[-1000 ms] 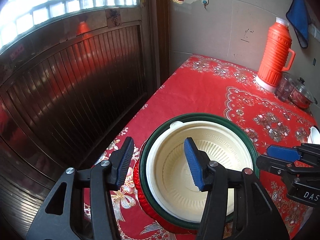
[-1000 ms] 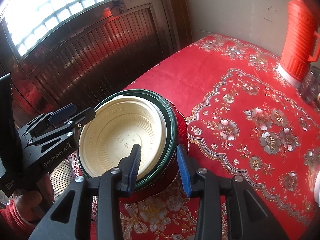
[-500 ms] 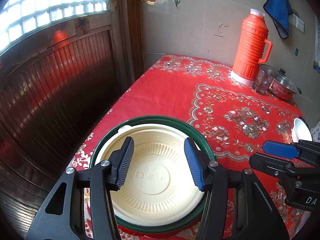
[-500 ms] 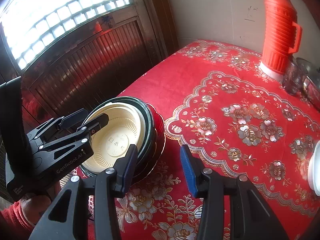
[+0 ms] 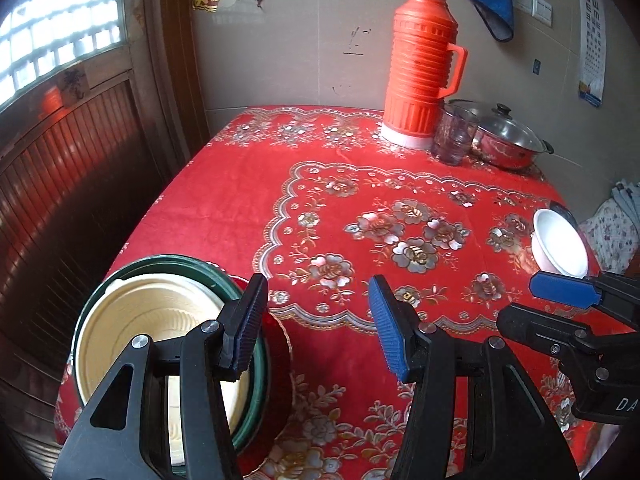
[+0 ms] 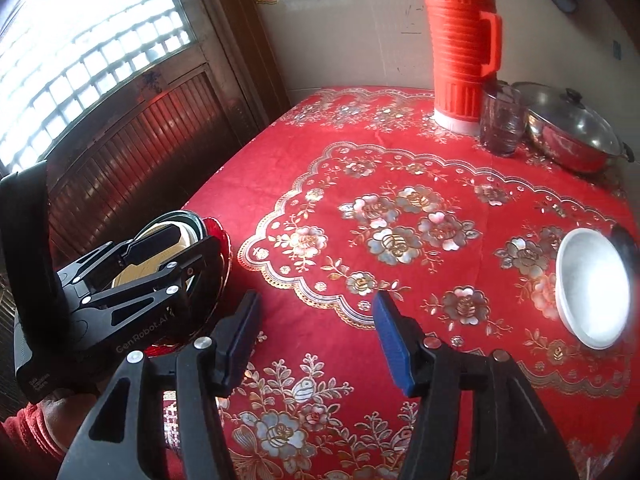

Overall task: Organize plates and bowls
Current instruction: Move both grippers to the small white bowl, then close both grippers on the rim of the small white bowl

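Observation:
A stack sits at the table's near left corner: a cream plastic bowl (image 5: 152, 332) inside a dark green bowl (image 5: 172, 266) on a red plate (image 5: 280, 336). It also shows in the right wrist view (image 6: 212, 236), partly hidden by the left gripper. A white bowl (image 5: 558, 244) stands at the right side of the table, also in the right wrist view (image 6: 592, 288). My left gripper (image 5: 316, 326) is open and empty, just right of the stack. My right gripper (image 6: 316, 338) is open and empty, over the cloth between stack and white bowl.
A red floral cloth (image 5: 360, 208) covers the table. At the back stand an orange thermos (image 5: 420, 68), a glass cup (image 5: 454, 136) and a lidded steel pot (image 5: 504, 136). A wooden door (image 5: 60, 168) lies left of the table. A dark object (image 6: 626, 244) lies behind the white bowl.
Both grippers have pulled back and swung right, away from the bowl stack, which now sits at the left of both views. The white bowl has come into view. Both stay open.

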The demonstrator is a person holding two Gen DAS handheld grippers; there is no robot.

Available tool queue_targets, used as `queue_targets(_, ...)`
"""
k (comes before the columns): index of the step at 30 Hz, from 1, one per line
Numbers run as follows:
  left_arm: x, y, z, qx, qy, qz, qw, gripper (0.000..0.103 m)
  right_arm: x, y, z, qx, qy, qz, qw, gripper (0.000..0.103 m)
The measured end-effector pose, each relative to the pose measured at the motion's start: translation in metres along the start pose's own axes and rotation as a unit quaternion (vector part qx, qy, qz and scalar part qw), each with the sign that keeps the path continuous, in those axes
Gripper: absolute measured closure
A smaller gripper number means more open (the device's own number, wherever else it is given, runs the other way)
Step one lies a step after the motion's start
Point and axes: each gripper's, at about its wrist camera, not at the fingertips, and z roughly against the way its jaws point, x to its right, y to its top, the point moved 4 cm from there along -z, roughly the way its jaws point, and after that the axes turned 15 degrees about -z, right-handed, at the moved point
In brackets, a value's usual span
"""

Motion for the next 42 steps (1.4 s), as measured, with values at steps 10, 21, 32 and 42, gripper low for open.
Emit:
queue_targets(10,0.083,0.034,-0.03,-0.017,-0.081,-0.048,0.9954,0.05,0.094,0.004,0.041,0.03,-0.057,-0.077,0.995,0.043)
queue_targets(21,0.16,0.077,-0.061,-0.04,-0.138,-0.084,0.9862,0.05,0.201,0.006,0.073,0.049,-0.107,-0.175,0.977,0.042)
queue_targets(32,0.226,0.103,-0.103,-0.081,-0.172,-0.113,0.9753,0.05,0.26,0.021,0.064,0.041,-0.115,-0.223,0.967,0.042)
queue_targets(42,0.251,0.108,-0.137,-0.115,-0.186,-0.11,0.9696,0.05,0.288,0.036,0.042,0.026,-0.118,-0.233,0.965,0.042)
